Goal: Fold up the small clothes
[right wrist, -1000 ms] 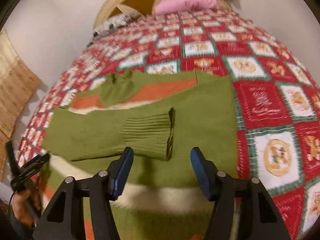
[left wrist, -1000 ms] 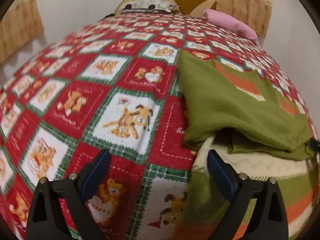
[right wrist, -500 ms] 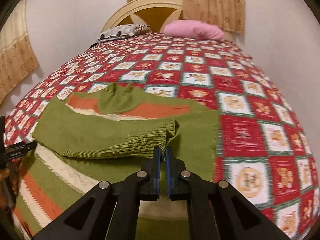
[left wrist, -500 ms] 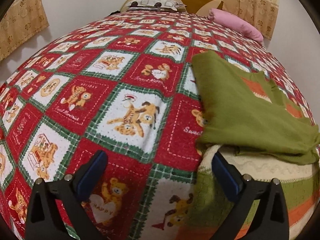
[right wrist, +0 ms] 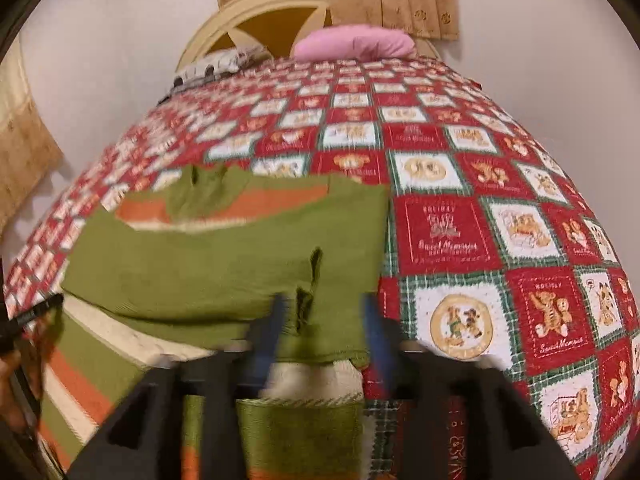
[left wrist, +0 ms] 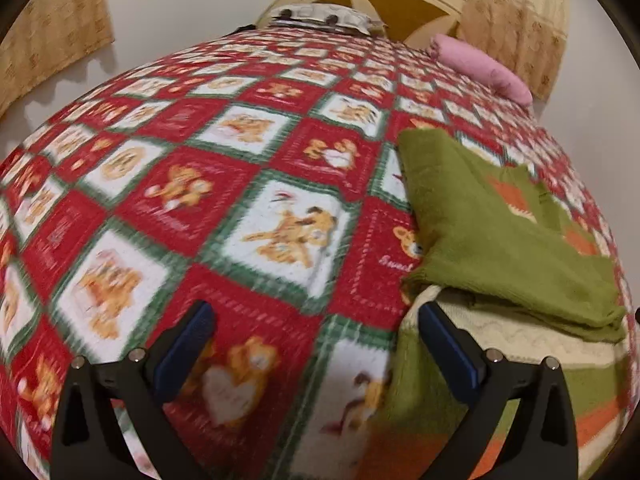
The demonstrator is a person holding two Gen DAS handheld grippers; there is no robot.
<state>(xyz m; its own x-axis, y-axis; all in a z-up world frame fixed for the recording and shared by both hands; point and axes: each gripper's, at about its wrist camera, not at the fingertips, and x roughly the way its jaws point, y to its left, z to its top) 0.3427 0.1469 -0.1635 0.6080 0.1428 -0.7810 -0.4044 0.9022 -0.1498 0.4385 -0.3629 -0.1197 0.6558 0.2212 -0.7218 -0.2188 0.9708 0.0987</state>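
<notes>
Right tool (right wrist: 322, 332), pinched shut half a second ago, now stands with jaws apart, blurred, straddling the green sleeve cuff (right wrist: 310, 292) at 6 o'clock. The sleeve looks released, folded across the striped sweater (right wrist: 224, 276) on the bed (right wrist: 452, 240). Left tool (left wrist: 316, 354) stays wide, empty, sweater edge (left wrist: 484, 236) at its 2 o'clock. Sleeve fold judged done; body fold remains.

Warm, even indoor light fills both fisheye views, their corners dark and the bedspread (left wrist: 248, 184) bulging like a dome. Motion blur smears the right gripper (right wrist: 326, 336) fingers; the quilt squares ahead of the left gripper (left wrist: 316, 344) fingers look soft.
</notes>
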